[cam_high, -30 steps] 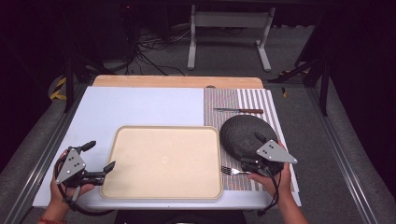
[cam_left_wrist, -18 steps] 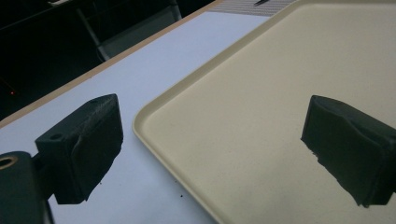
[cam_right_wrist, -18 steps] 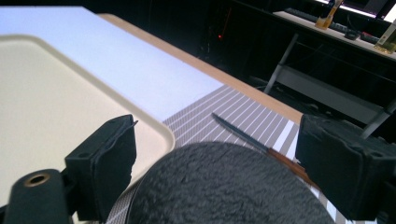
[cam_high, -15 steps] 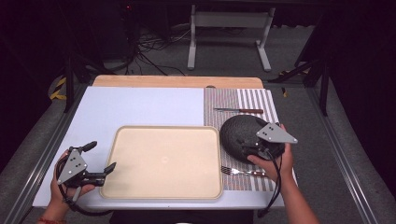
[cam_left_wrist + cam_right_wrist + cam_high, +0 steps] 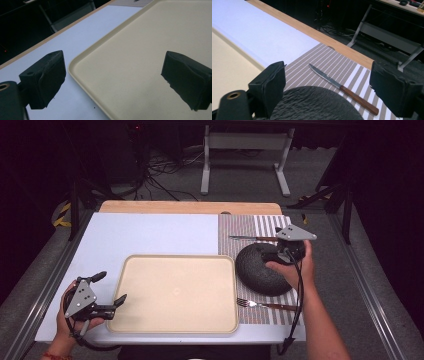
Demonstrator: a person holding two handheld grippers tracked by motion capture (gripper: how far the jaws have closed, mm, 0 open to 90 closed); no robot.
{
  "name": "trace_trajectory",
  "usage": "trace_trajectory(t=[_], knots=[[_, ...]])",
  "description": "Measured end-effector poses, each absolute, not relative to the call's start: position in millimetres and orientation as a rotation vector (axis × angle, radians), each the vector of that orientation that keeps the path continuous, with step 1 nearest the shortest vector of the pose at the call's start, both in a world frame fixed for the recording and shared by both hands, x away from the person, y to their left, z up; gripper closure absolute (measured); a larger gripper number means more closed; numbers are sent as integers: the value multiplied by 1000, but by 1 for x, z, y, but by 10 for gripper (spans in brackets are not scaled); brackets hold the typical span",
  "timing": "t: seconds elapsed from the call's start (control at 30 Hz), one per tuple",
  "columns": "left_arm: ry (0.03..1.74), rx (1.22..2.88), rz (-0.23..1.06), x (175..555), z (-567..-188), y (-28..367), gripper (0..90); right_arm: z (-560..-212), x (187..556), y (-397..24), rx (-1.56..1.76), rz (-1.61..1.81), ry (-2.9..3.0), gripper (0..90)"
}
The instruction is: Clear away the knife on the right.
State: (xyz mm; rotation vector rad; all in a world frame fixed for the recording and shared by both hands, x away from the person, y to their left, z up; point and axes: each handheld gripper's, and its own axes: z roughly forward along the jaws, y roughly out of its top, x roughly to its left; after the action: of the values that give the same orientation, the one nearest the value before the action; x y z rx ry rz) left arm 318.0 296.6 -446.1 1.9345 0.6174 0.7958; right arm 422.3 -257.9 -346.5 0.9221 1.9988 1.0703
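Observation:
A beige tray [image 5: 175, 292] lies at the middle front of the table. To its right, a dark round textured plate [image 5: 260, 270] sits on a striped placemat [image 5: 245, 225]. A wooden-handled knife [image 5: 250, 238] lies beyond the plate and a fork [image 5: 265, 305] lies in front of it. My right gripper [image 5: 274, 252] hovers over the plate's far right side, open and empty. In the right gripper view its jaws [image 5: 327, 72] frame the knife [image 5: 342, 87] above the plate [image 5: 317, 105]. My left gripper [image 5: 111, 287] is open at the tray's front left corner [image 5: 75, 63], one jaw over the tray, one over the table.
The white table top [image 5: 150, 232] stretches behind the tray, with a wooden strip [image 5: 190, 207] along its far edge. Past that, cables and a metal stand [image 5: 245, 150] sit on the floor. Metal rails run along both table sides.
My right gripper has moved away from the table's front edge near the fork, forward over the dark plate toward the knife. The left gripper has stayed in place.

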Motion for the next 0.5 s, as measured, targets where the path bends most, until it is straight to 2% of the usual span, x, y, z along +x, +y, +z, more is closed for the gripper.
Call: trace_trajectory(t=[0.5], knots=[[607,1948,783,318,-447,295,71,-372,493,-259,1022,890,2156,207]])
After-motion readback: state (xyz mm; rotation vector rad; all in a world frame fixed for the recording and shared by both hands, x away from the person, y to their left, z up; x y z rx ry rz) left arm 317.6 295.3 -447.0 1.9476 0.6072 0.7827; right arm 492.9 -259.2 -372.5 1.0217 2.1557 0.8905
